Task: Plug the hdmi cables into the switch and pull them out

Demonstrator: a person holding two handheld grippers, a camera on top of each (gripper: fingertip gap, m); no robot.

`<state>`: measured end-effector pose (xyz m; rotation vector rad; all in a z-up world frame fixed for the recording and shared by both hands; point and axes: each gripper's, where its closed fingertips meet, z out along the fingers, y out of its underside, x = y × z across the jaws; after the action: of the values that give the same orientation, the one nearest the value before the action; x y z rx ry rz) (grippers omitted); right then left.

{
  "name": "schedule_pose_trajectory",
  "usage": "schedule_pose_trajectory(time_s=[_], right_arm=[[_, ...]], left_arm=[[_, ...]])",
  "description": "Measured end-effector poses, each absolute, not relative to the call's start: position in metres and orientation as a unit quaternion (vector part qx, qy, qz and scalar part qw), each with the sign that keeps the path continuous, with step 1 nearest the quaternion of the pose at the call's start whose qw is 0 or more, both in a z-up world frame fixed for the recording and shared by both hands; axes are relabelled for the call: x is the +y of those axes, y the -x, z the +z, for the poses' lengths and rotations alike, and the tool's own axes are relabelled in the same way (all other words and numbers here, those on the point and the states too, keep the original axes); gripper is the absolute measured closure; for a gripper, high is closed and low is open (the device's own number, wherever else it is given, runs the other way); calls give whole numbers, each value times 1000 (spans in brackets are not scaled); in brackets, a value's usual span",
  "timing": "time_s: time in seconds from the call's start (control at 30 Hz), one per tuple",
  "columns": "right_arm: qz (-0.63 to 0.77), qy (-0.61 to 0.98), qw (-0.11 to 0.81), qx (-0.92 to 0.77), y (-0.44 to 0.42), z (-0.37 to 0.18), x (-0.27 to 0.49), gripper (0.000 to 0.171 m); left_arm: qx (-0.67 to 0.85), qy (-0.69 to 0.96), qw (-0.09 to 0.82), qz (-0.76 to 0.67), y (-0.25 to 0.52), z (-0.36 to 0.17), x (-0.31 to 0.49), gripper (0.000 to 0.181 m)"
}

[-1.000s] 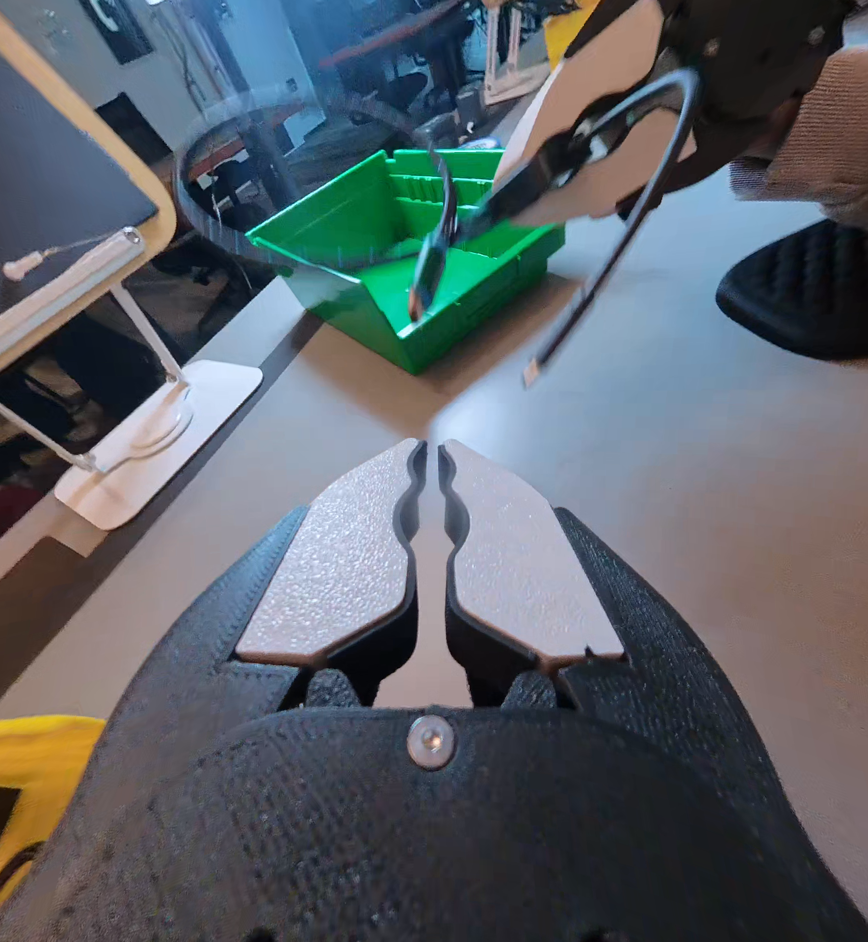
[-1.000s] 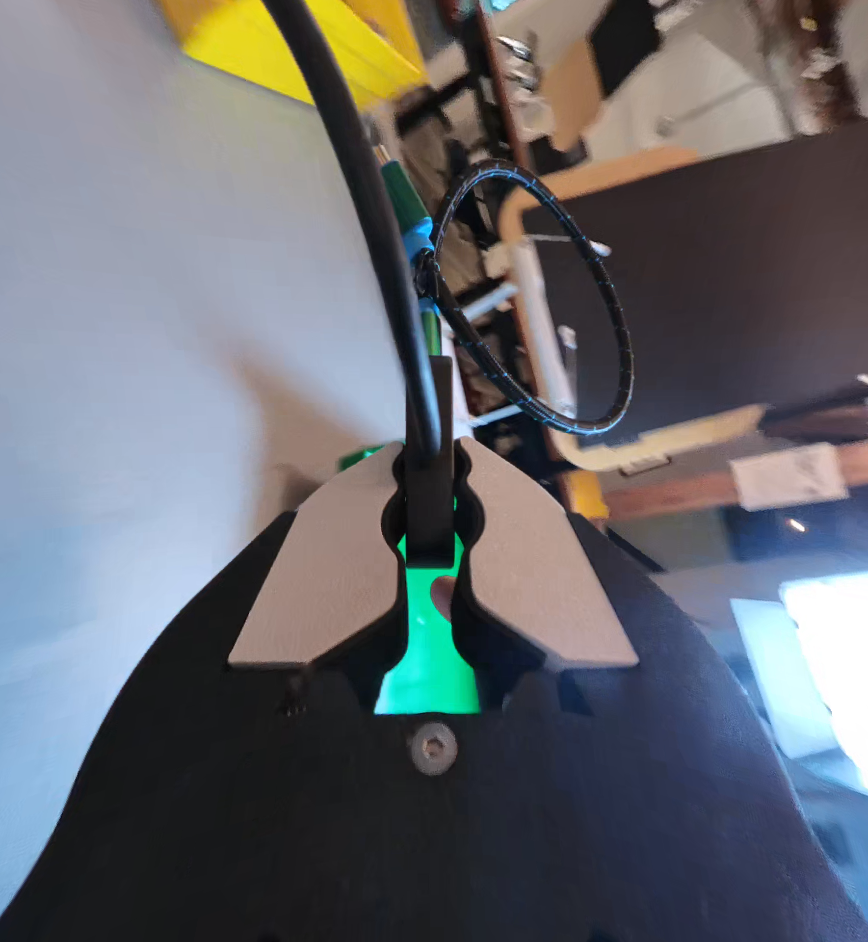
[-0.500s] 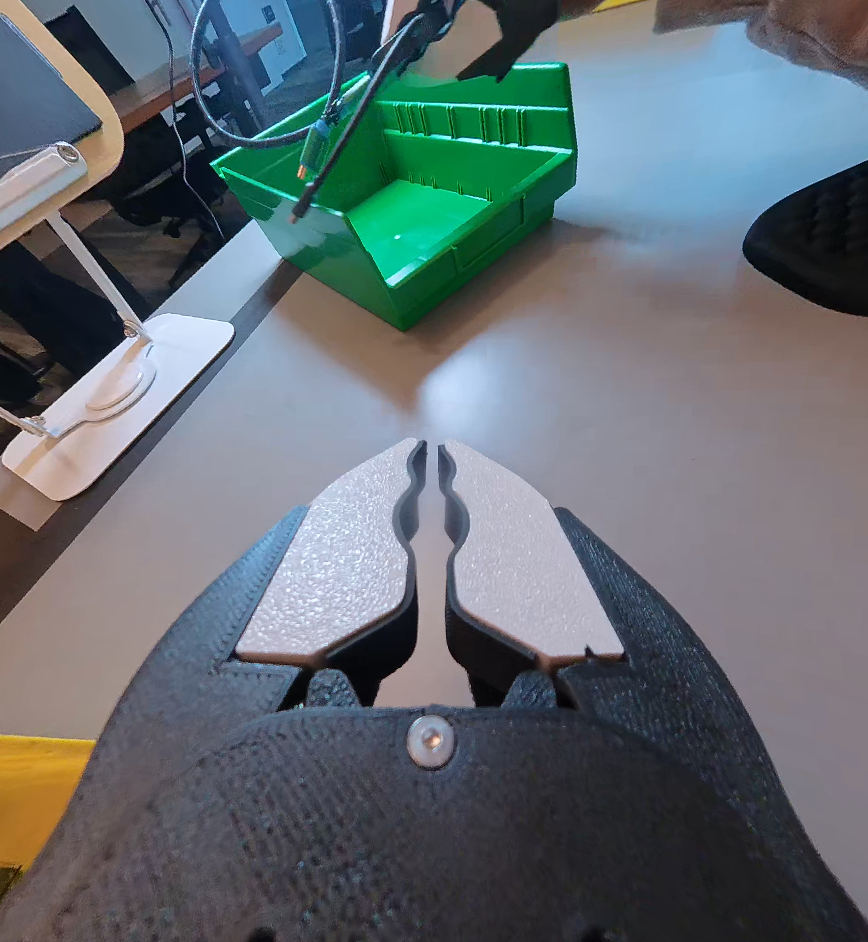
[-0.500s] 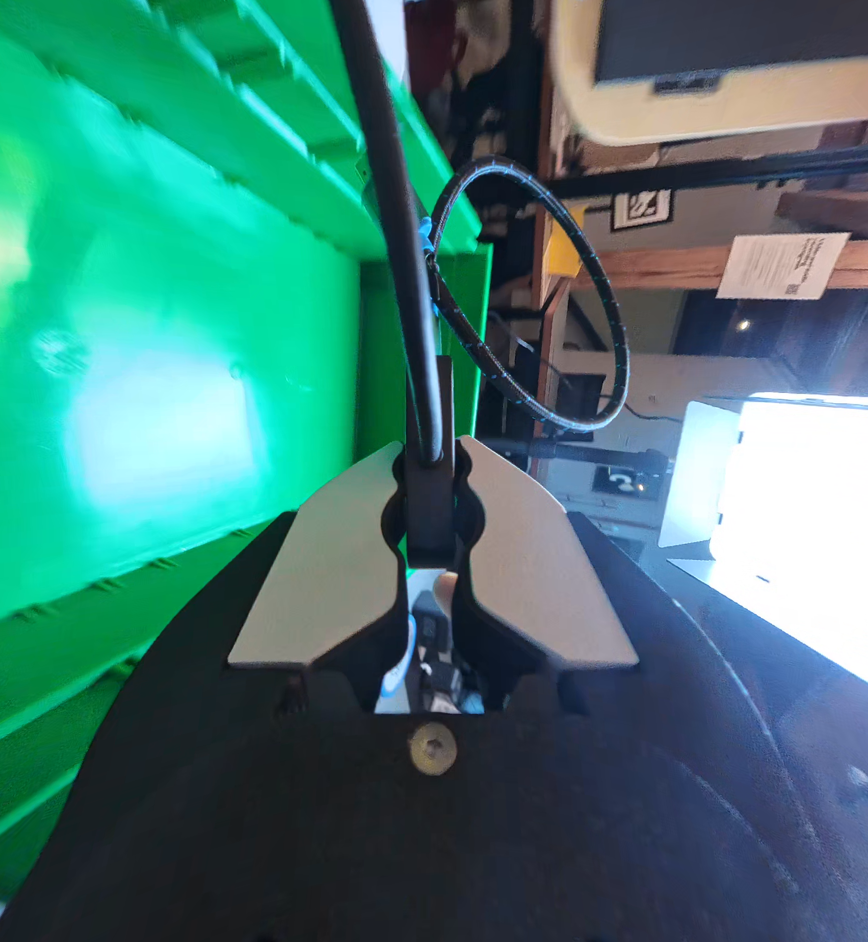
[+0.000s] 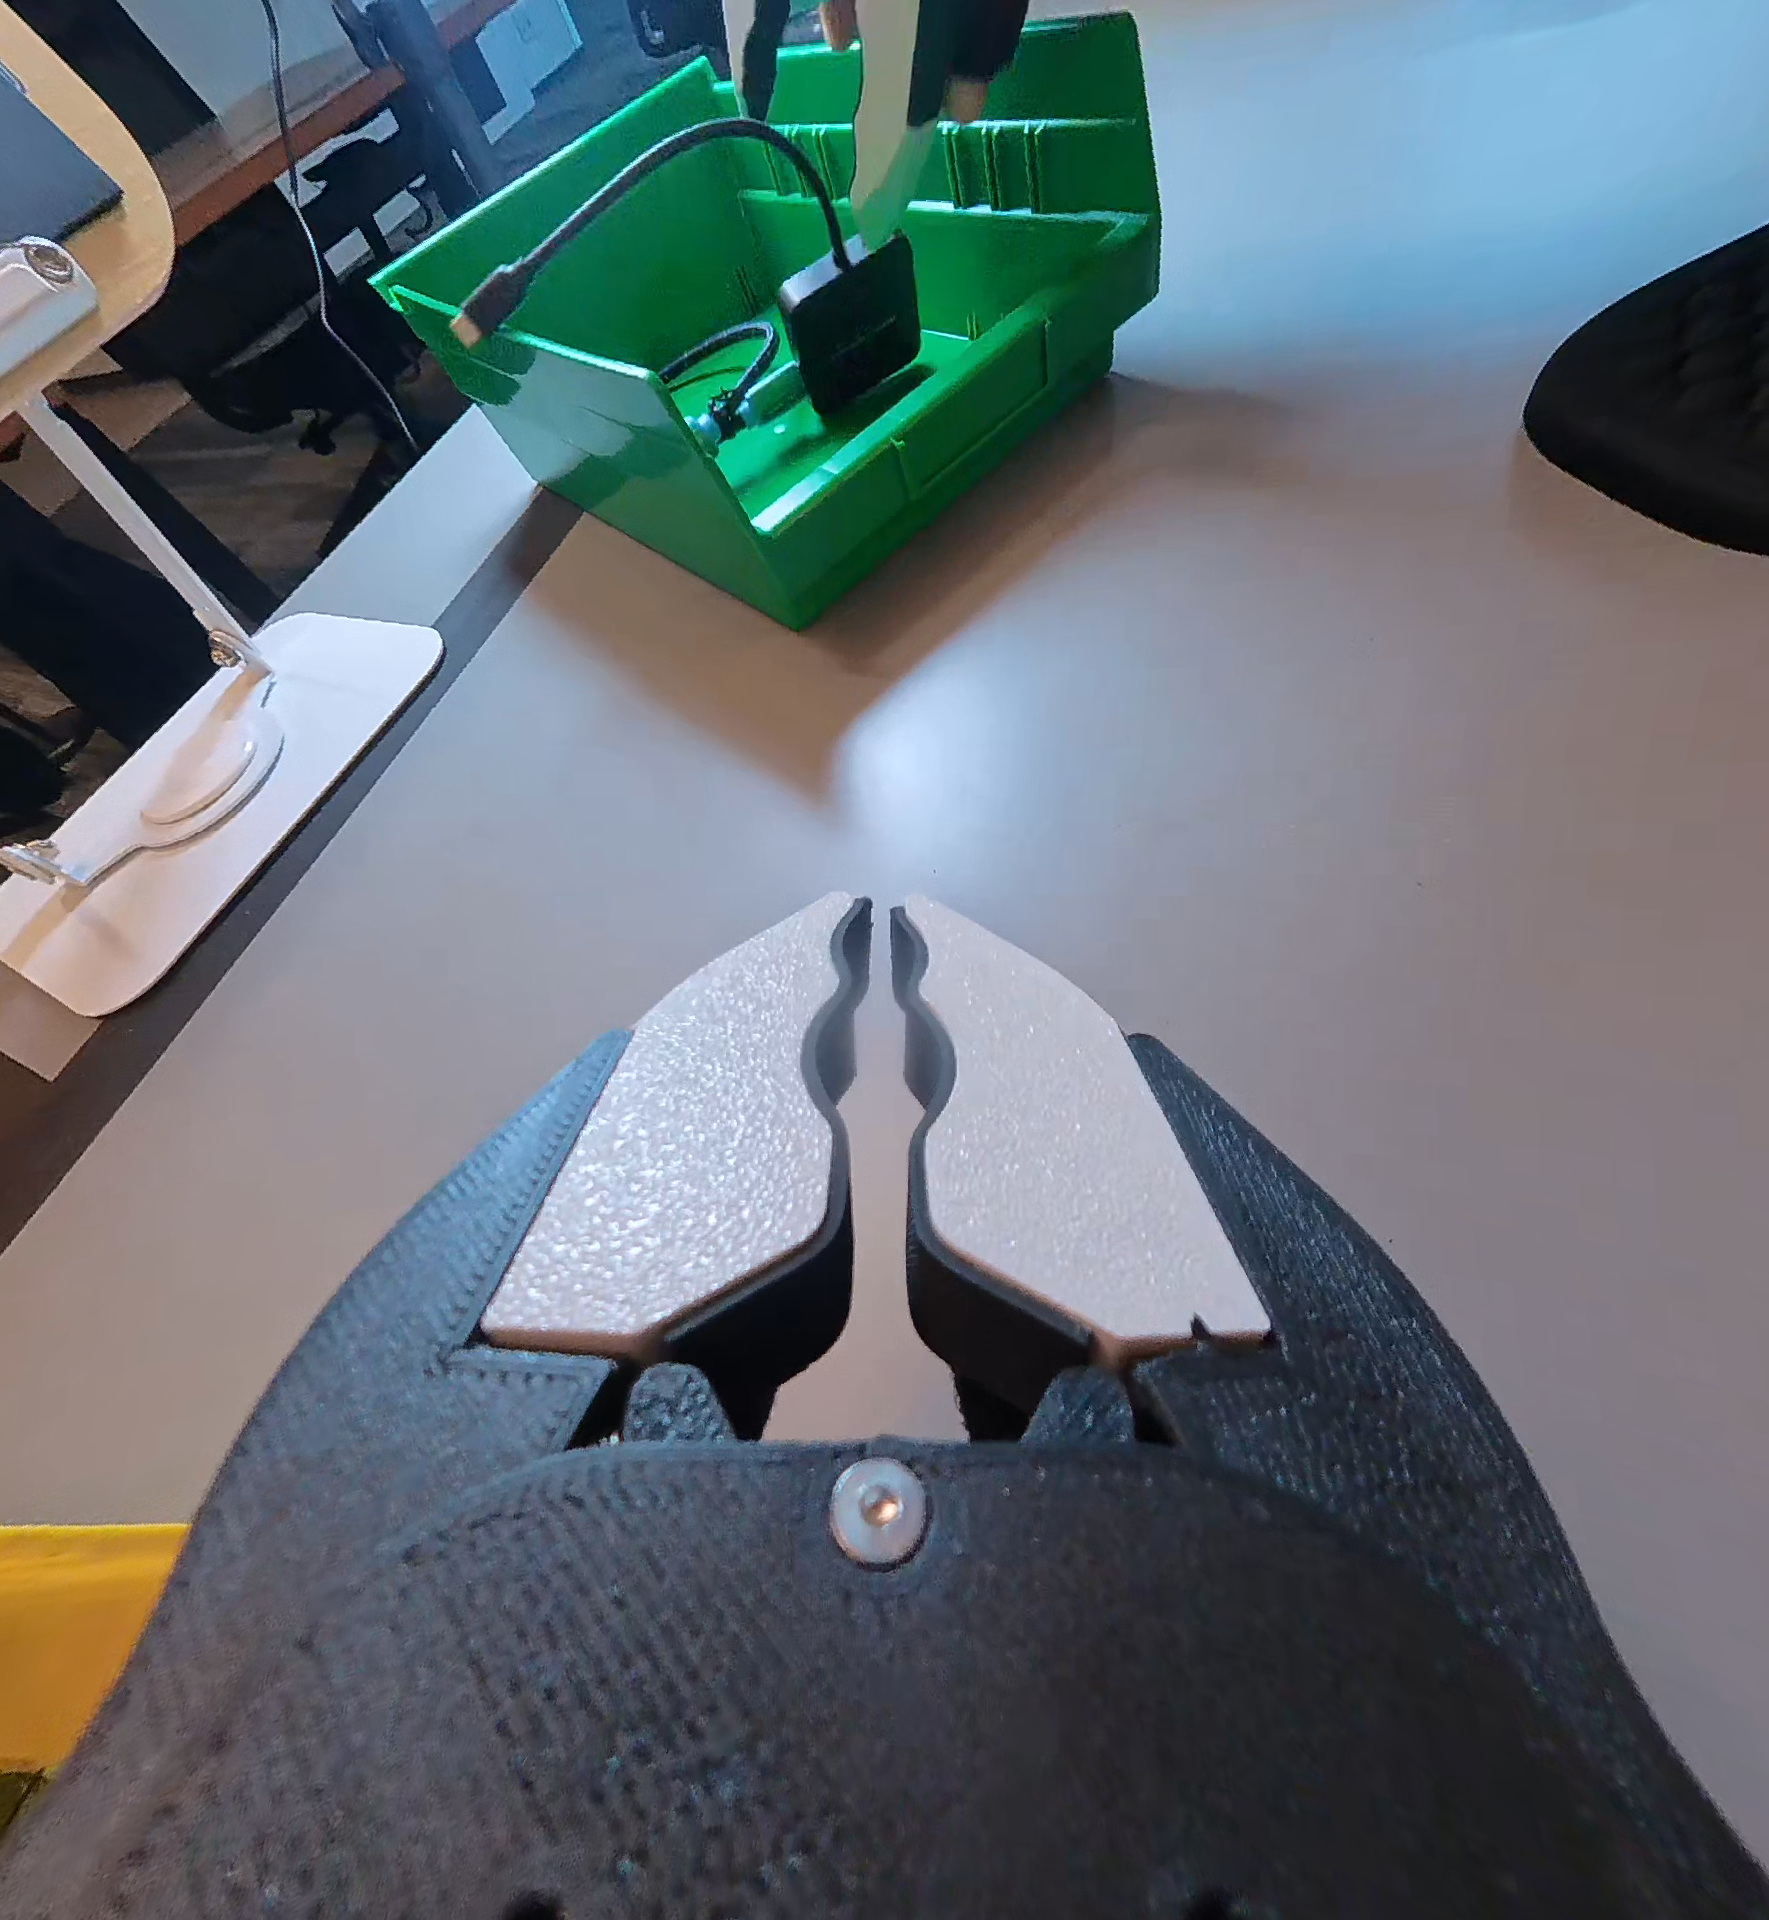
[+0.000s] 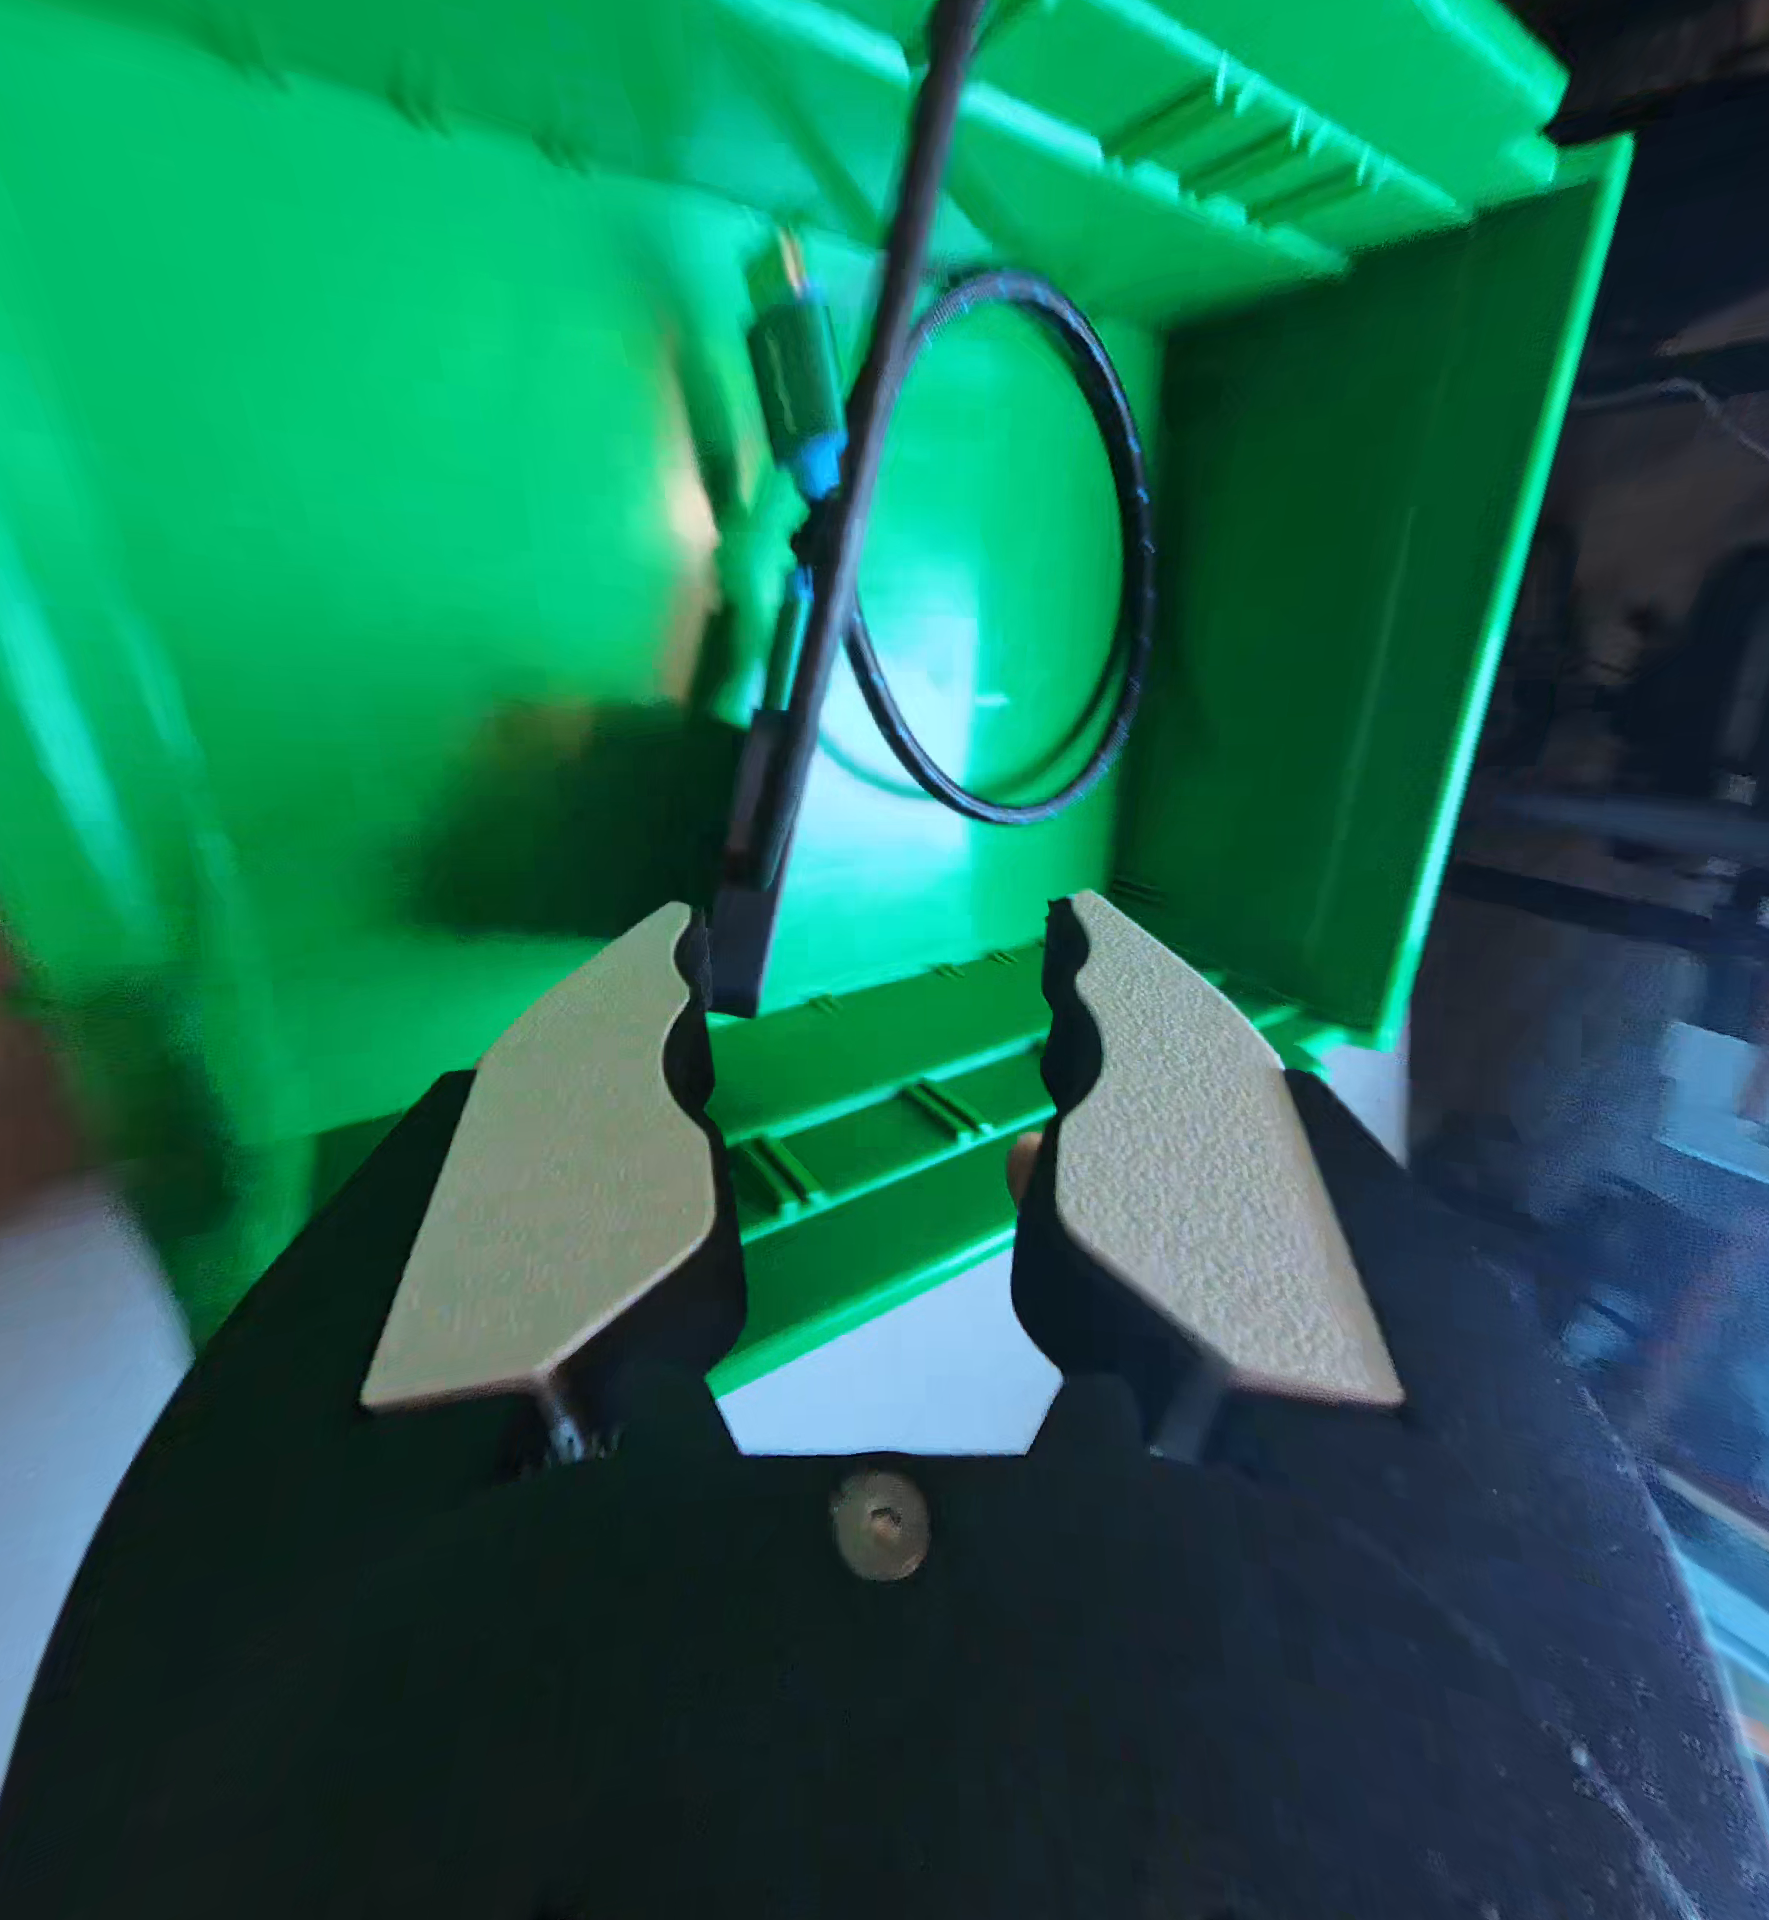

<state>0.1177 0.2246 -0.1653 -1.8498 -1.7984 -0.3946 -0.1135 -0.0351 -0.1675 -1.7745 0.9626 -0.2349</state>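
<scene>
Grey desk is stretching ahead of the nearly closed, empty left gripper (image 5: 880, 914), while the right gripper (image 6: 869, 935), jaws spread wide, is hovering over the green bin (image 5: 1056, 343), the light, rigid switch (image 5: 854, 317) just ahead with its springy cable (image 5: 641, 187), probably best pinched by the edges.

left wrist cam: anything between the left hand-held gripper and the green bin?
Nothing. In the left wrist view only bare grey table lies between the left hand-held gripper and the green bin; the white stand base sits off to one side.

Grey table (image 5: 1275, 727): green bin (image 5: 963, 468), white stand base (image 5: 215, 769), black pad (image 5: 1711, 416).
</scene>
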Motion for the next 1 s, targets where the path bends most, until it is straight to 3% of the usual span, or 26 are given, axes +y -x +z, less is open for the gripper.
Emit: schedule_pose_trajectory(time_s=[0.13,0.27,0.43,0.5,0.77,1.0], right_arm=[[-9,685,324,-652,-93,-135,185,111],[38,667,387,-636,-75,-115,166,119],[-78,658,408,-628,-71,-124,198,143],[-103,649,401,-638,-68,-129,209,171],[-416,554,388,-608,-124,-88,289,171],[-172,678,373,-610,-85,-123,245,171]], left_arm=[[406,744,522,-97,111,-170,-35,177],[409,749,512,-98,109,-178,-35,177],[413,754,503,-93,109,-185,-35,178],[412,754,504,-89,111,-184,-35,178],[413,756,501,-79,117,-186,-33,179],[428,752,496,-71,114,-188,-36,180]])
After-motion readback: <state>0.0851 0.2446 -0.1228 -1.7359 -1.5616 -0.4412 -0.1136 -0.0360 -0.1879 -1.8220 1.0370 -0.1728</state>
